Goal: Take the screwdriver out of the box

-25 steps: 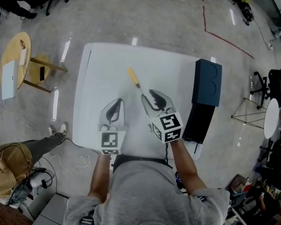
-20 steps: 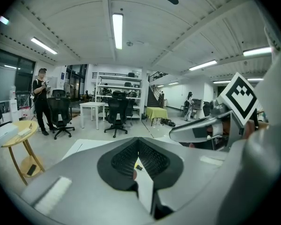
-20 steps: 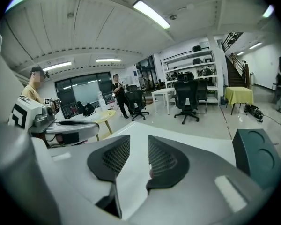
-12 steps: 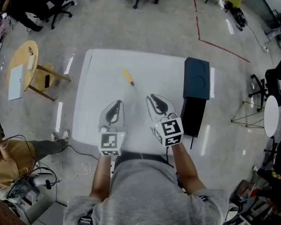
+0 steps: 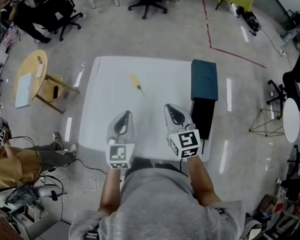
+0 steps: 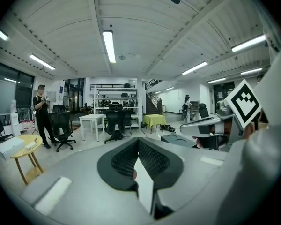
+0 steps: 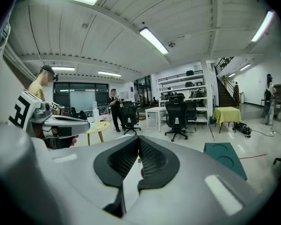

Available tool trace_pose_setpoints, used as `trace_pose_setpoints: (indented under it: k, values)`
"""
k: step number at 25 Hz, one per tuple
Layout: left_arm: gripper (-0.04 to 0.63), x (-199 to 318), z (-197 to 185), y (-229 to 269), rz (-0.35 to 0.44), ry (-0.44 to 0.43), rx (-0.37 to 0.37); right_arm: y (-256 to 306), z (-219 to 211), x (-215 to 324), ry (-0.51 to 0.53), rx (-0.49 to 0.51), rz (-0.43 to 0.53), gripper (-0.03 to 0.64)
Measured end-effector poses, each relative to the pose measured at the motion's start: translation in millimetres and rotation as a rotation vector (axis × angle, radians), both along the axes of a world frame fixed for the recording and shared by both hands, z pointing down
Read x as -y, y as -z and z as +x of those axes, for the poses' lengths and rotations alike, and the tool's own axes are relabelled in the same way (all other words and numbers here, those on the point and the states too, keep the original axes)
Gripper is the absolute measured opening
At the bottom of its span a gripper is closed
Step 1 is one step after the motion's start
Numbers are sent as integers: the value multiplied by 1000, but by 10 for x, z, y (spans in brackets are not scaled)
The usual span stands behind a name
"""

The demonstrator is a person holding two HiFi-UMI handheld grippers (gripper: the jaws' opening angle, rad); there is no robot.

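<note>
1. Left gripper (image 6: 137, 143): jaws pressed together, nothing between the pads. In the head view it hangs over the white table (image 5: 106, 91) at about 7 o'clock from the table's middle, close to the person's edge.
2. Screwdriver (image 5: 135, 82): lies flat on the bare tabletop at about 11 o'clock from the table's middle. The yellow handle is toward the far edge and the shaft points to about 5 o'clock. It is well apart from both grippers and from the box, with nothing touching it.
3. Right gripper (image 7: 138, 140): jaws have just been closing and now meet tip to tip, with nothing between them. It sits at about 5 o'clock over the table, just beside the black box part.
4. Box: two parts along the table's 3 o'clock edge. The teal part (image 5: 204, 79), with two round recesses, is at 2 o'clock. The black part (image 5: 202, 117) is at 4 o'clock and reaches the near corner. I cannot tell what is inside either part.
5. Step in hand (judgement): the removal looks complete, since the tool is out and set down and both grippers are empty near the person.
6. Next move (judgement): no further grip is needed. Keep both grippers clear of the screwdriver so it does not roll, and leave the box parts where they lie.
</note>
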State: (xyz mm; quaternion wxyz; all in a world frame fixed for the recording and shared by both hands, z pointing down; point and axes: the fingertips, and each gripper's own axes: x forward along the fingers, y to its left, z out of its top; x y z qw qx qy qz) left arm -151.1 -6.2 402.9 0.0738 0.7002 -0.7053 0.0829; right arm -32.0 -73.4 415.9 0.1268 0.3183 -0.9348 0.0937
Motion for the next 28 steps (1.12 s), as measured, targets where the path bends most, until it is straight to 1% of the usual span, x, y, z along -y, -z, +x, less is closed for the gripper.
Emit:
trace_pose_setpoints:
  k: [6, 13, 19, 24, 28]
  values:
    - [11, -233, 145, 37, 9, 13, 5, 48, 238, -218, -14, -14, 44, 3]
    - [12, -510, 272, -36, -3, 25, 1, 44, 446, -464, -20, -9, 61, 3]
    - [12, -680, 381, -97, -16, 26, -8, -3, 643, -630, -26, -11, 58, 3]
    - [12, -826, 481, -172, -34, 23, -16, -69, 790, -773, -43, 7, 38, 3]
    - [12, -912, 535, -232, -49, 24, -19, -141, 885, -855, -46, -3, 25, 3]
